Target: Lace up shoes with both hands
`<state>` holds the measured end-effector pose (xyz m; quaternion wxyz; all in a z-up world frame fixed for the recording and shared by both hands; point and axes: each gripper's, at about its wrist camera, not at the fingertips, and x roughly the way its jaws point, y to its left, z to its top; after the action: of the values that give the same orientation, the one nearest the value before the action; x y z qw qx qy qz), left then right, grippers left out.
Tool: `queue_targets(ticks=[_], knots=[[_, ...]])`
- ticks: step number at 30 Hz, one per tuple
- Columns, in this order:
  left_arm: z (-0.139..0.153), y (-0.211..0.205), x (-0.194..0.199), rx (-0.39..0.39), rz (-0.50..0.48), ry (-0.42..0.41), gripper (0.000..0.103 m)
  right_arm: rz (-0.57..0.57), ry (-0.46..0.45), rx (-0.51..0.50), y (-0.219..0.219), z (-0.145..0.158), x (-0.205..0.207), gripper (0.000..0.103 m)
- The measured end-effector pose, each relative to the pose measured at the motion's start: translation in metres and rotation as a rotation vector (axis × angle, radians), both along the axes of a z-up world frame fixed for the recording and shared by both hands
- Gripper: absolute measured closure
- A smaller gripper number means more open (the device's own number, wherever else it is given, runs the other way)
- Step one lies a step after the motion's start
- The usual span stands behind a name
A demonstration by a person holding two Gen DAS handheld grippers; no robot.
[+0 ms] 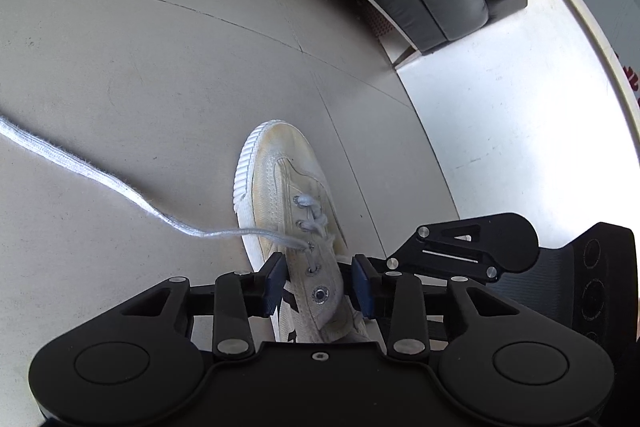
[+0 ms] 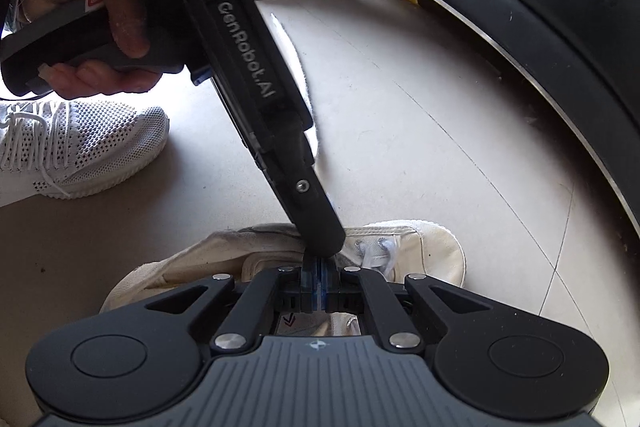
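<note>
Working left to right: your left gripper (image 1: 319, 285) straddles the white canvas shoe (image 1: 288, 211) at the upper eyelets, jaws spread either side of the upper; whether the pads touch cannot be told. The lace (image 1: 100, 183) runs off toward nine o'clock from the third eyelet (image 1: 310, 247). Your right gripper (image 2: 317, 287) has its jaws pressed together at the shoe's throat; what they pinch is hidden. Steady the shoe, keep the lace taut, and feed toward the next open eyelet (image 1: 312, 270) at six o'clock.
</note>
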<state>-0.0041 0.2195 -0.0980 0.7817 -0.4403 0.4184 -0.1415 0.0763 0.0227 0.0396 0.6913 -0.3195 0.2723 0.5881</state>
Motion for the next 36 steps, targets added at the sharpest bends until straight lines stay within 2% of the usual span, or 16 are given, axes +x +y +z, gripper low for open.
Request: queue_targets(ticks=[3,4,8,9,11,13,15,17,18,22,23,25,27,31,33,36], knots=[[-0.005,0.004,0.001,-0.038,0.033,0.021,0.073,-0.004,0.009,-0.002,0.001,0.000,0.002,0.101],[-0.005,0.004,0.001,-0.046,0.030,0.021,0.076,-0.004,0.011,-0.003,0.001,0.000,0.002,0.101],[-0.001,0.000,-0.002,-0.008,0.024,-0.004,0.078,-0.003,0.007,-0.009,0.002,0.003,0.001,0.101],[0.000,0.000,-0.002,-0.016,0.022,-0.012,0.090,0.002,0.007,-0.013,0.003,0.003,0.001,0.100],[0.000,-0.001,-0.002,-0.040,0.029,-0.019,0.095,0.003,-0.001,-0.015,0.004,0.002,0.000,0.100],[-0.004,0.000,0.000,-0.072,0.033,0.002,0.095,0.005,0.001,-0.021,0.003,0.001,0.001,0.099],[-0.018,0.006,-0.001,-0.183,0.085,0.057,0.095,0.002,0.000,-0.021,0.002,0.001,0.001,0.098],[-0.026,0.009,-0.003,-0.243,0.117,0.084,0.095,-0.001,-0.001,-0.020,0.002,0.001,0.000,0.093],[-0.027,0.010,-0.003,-0.255,0.133,0.091,0.103,-0.003,-0.003,-0.020,0.001,0.002,0.000,0.091],[-0.034,0.015,-0.002,-0.297,0.169,0.121,0.103,-0.011,-0.004,-0.024,-0.001,0.005,0.000,0.087],[-0.029,0.014,0.000,-0.251,0.145,0.105,0.103,-0.012,-0.006,-0.023,-0.002,0.006,0.000,0.082],[-0.009,0.005,0.005,-0.087,0.063,0.031,0.103,-0.016,-0.021,-0.023,-0.005,0.008,-0.001,0.077],[0.015,-0.008,0.010,0.099,-0.026,-0.056,0.103,-0.025,-0.021,-0.018,-0.006,0.010,-0.001,0.077],[0.042,-0.029,0.007,0.399,-0.157,-0.167,0.103,-0.049,-0.020,-0.013,-0.011,0.015,0.000,0.074],[0.053,-0.039,0.000,0.611,-0.241,-0.224,0.103,-0.049,-0.015,-0.010,-0.015,0.016,-0.001,0.073],[0.058,-0.036,-0.011,0.838,-0.333,-0.228,0.103,-0.041,0.002,-0.004,-0.022,0.017,-0.006,0.072]])
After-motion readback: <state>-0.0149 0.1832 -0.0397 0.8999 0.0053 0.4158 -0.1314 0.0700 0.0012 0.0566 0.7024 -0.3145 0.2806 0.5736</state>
